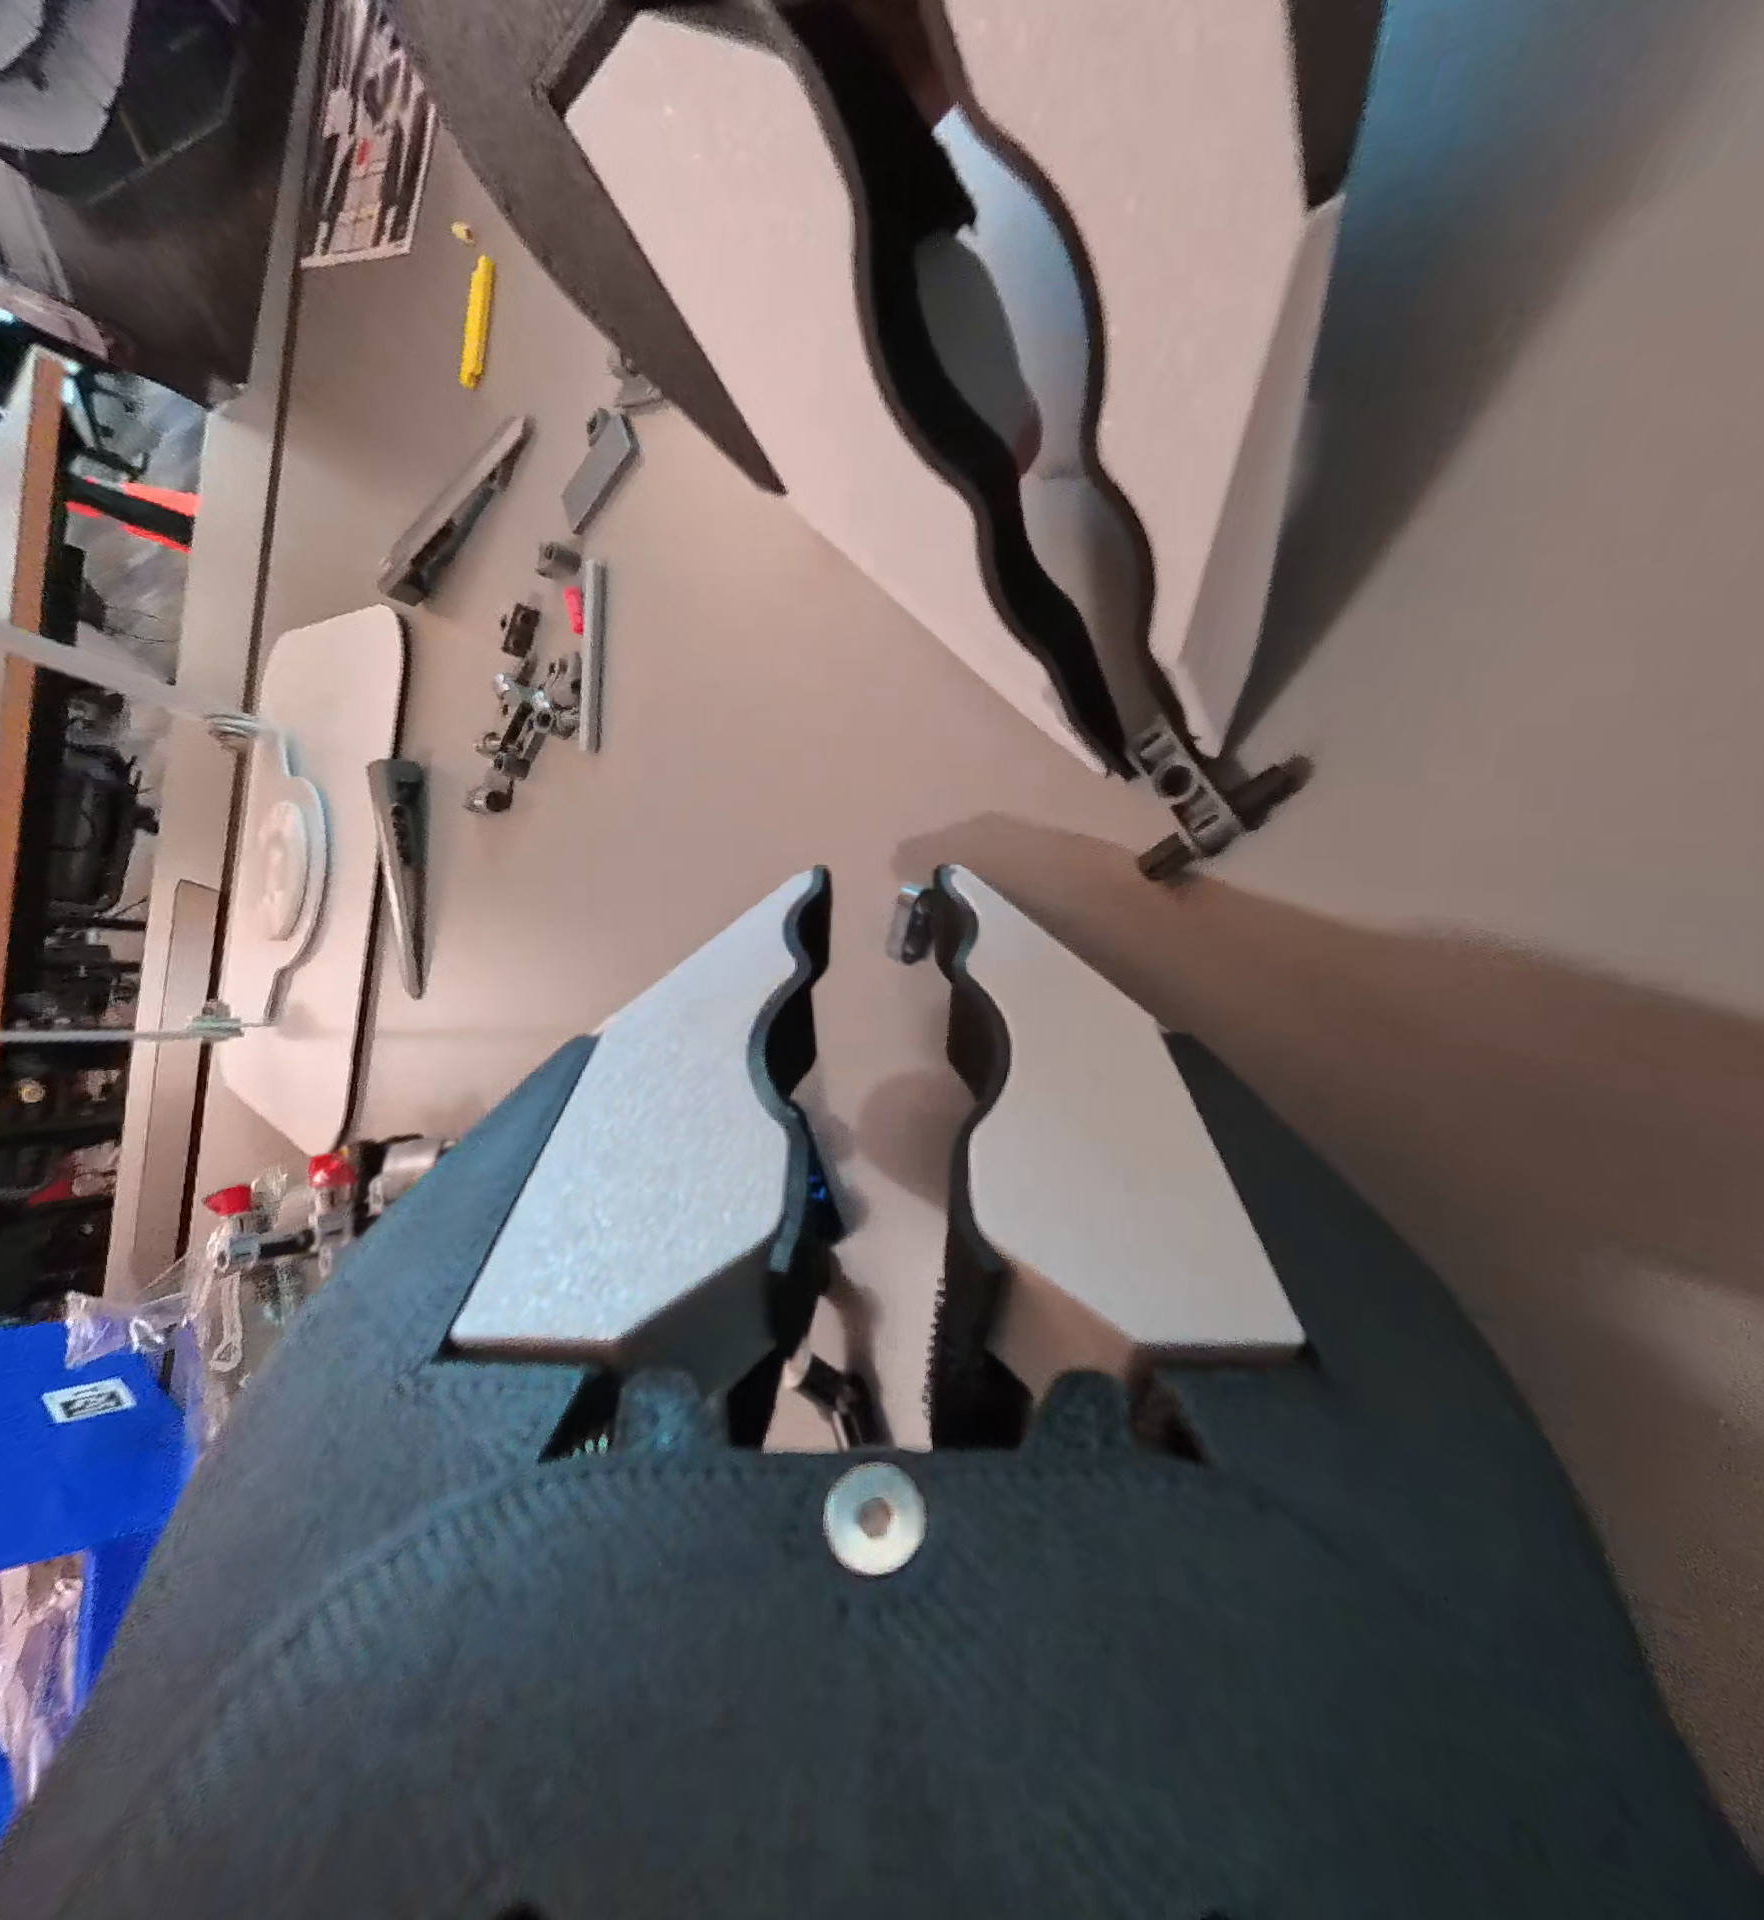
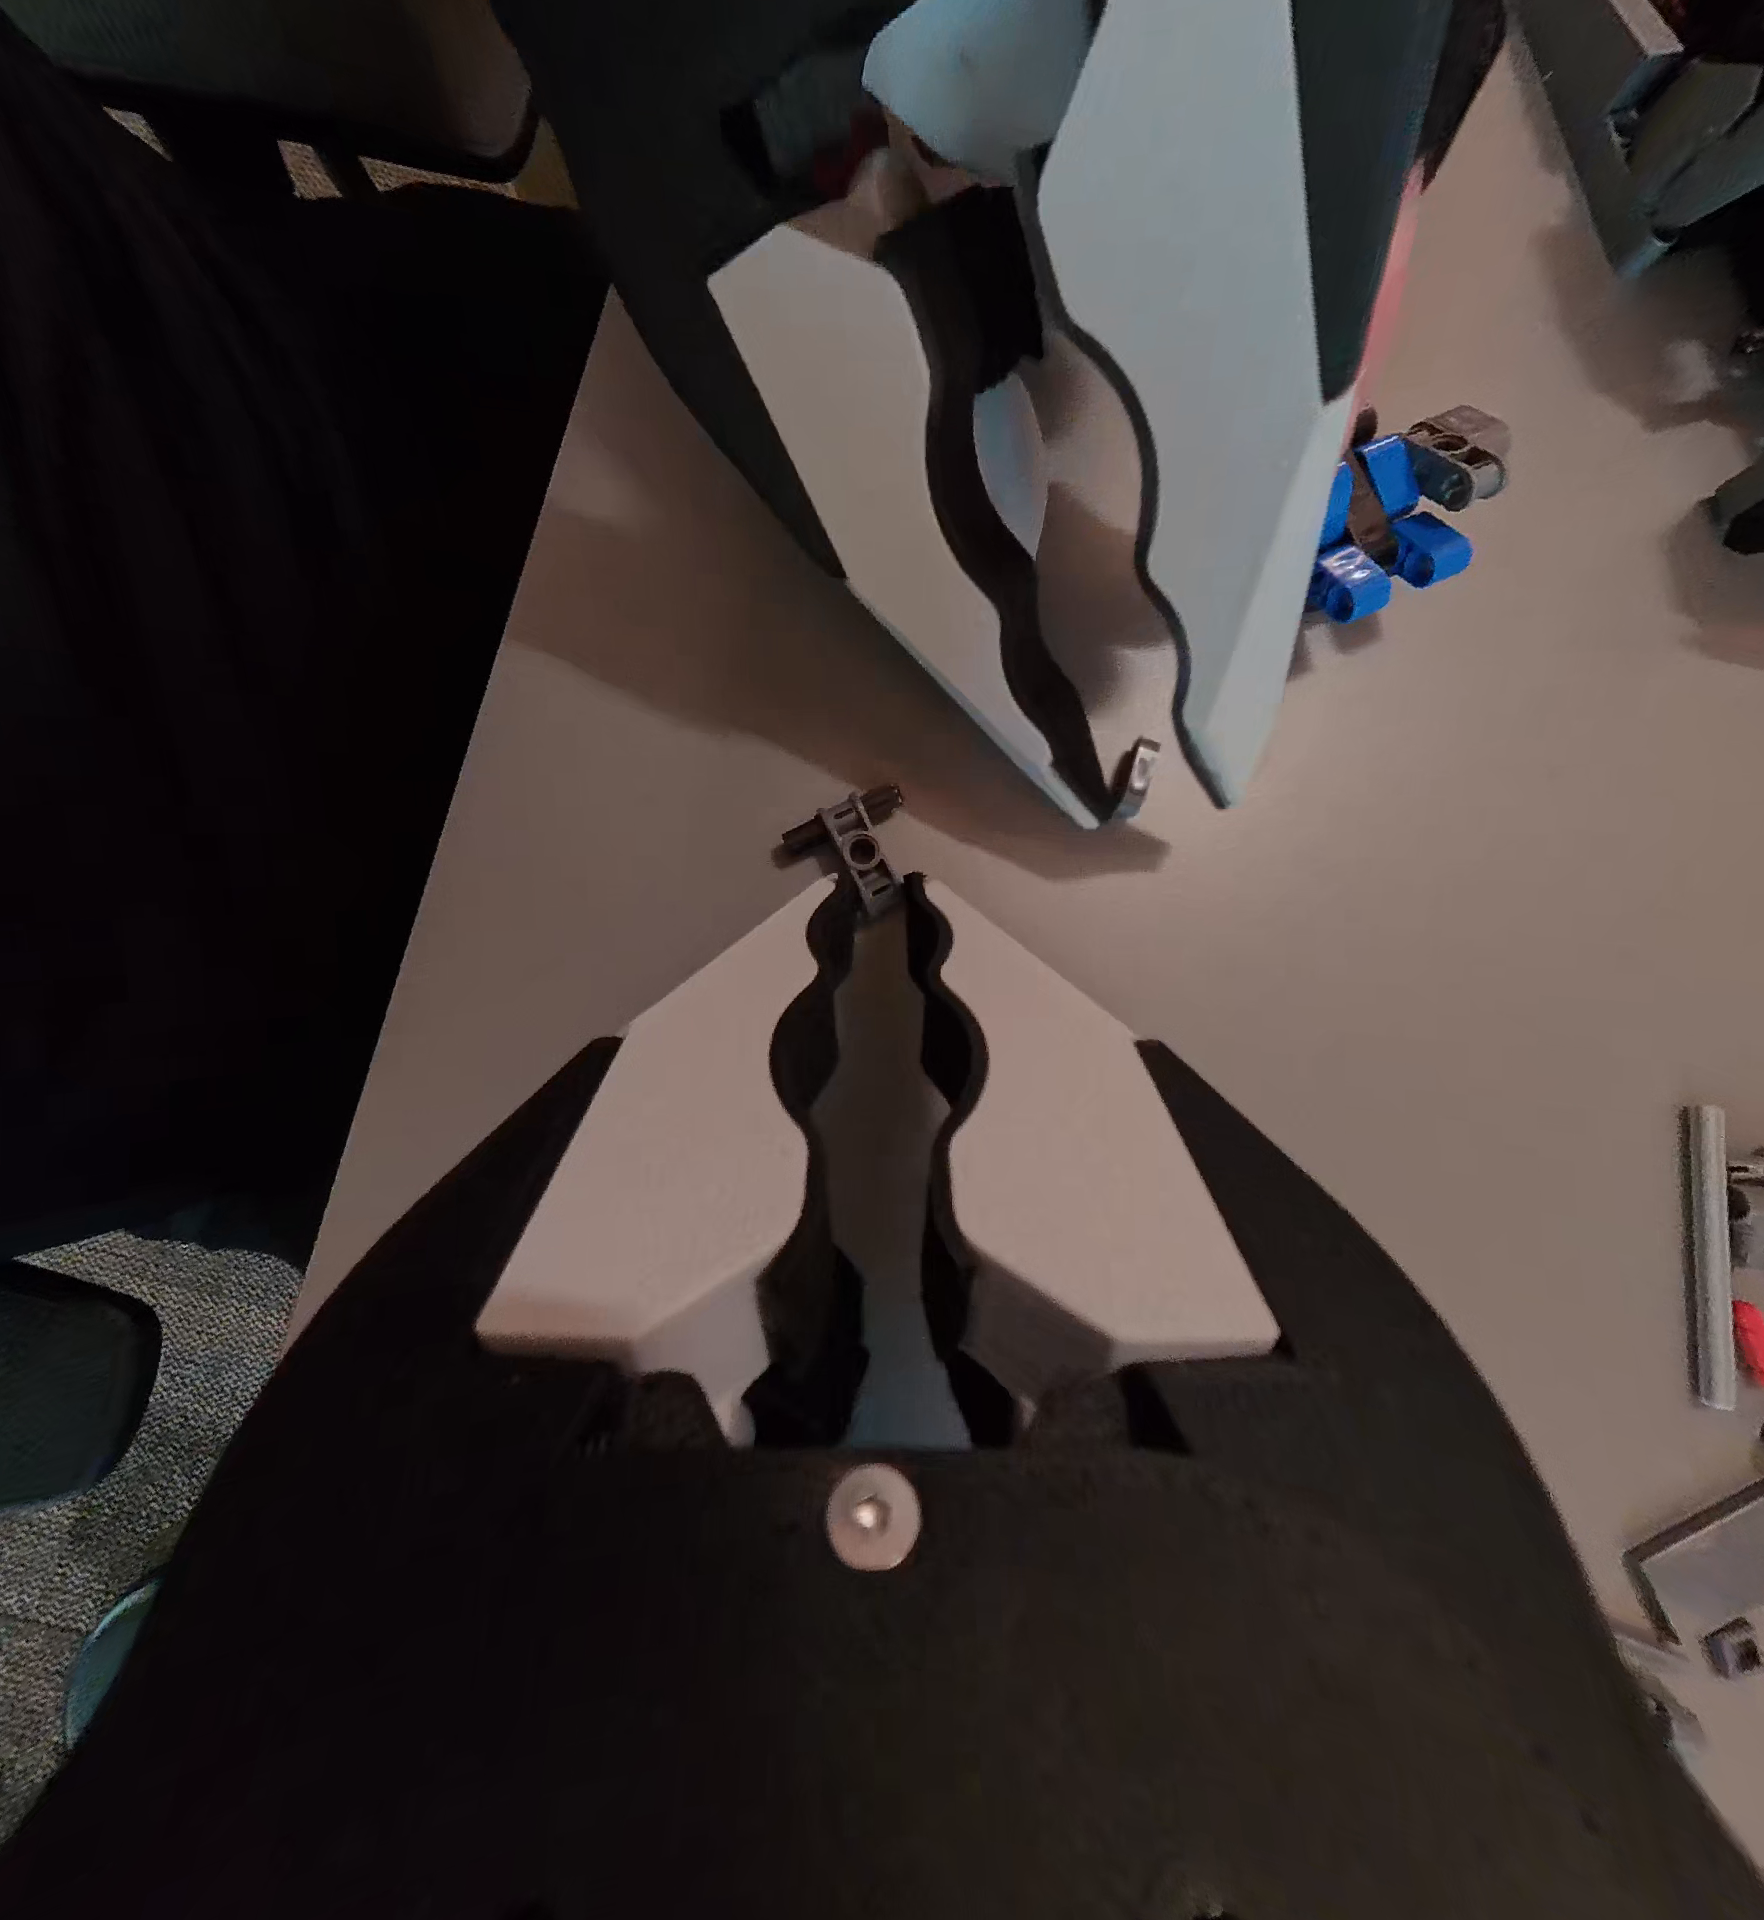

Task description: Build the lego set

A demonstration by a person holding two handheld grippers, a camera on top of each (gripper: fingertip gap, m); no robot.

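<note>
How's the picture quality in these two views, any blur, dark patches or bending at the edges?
Left wrist view: the right gripper and its small grey piece are smeared by motion; the table edge bows from the wide lens. Right wrist view: the left side is nearly black, while that grey piece is sharp.

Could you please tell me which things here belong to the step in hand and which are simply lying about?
In hand:
- right gripper, shut on the grey connector with black axle
- left gripper, with a small dark piece at one fingertip

Lying about:
- yellow beam
- blue connectors
- red piece
- grey panel
</note>
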